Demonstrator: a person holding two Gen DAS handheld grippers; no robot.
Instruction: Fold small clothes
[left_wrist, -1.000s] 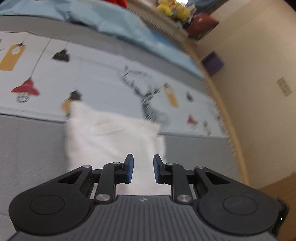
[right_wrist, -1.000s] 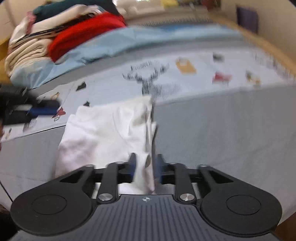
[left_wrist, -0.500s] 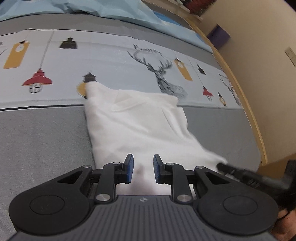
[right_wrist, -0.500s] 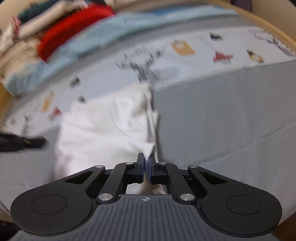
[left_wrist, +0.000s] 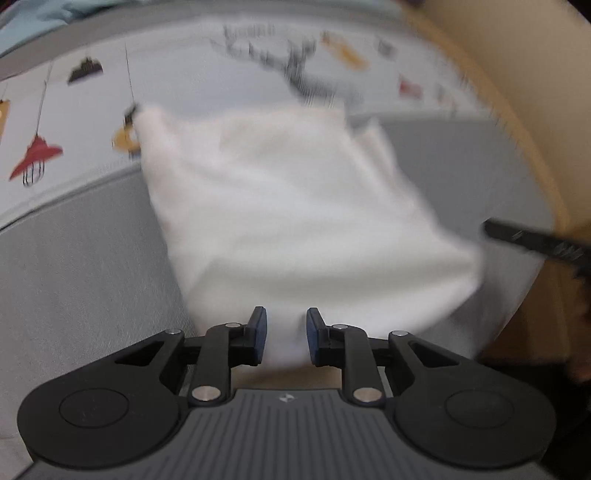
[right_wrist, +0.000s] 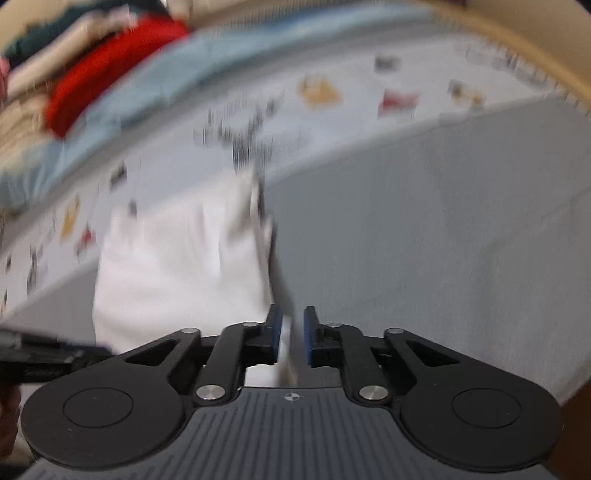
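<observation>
A small white garment lies folded on the bed, half on the grey cover and half on the printed band. My left gripper hangs over its near edge with the jaws a little apart; white cloth shows in the gap, and the pads do not pinch it. In the right wrist view the same garment lies to the left. My right gripper is at its near right edge. Its jaws are opening, with a thin strip of cloth loose between them. Both views are blurred.
The bed has a grey cover and a pale band printed with lamps and a deer. A pile of clothes with a red piece and a light-blue blanket lie at the back left. A wooden bed edge curves along the right.
The right jaws closed on the garment's near right edge half a second ago and have now parted. The left gripper has come down closer to the near edge and rolled.
</observation>
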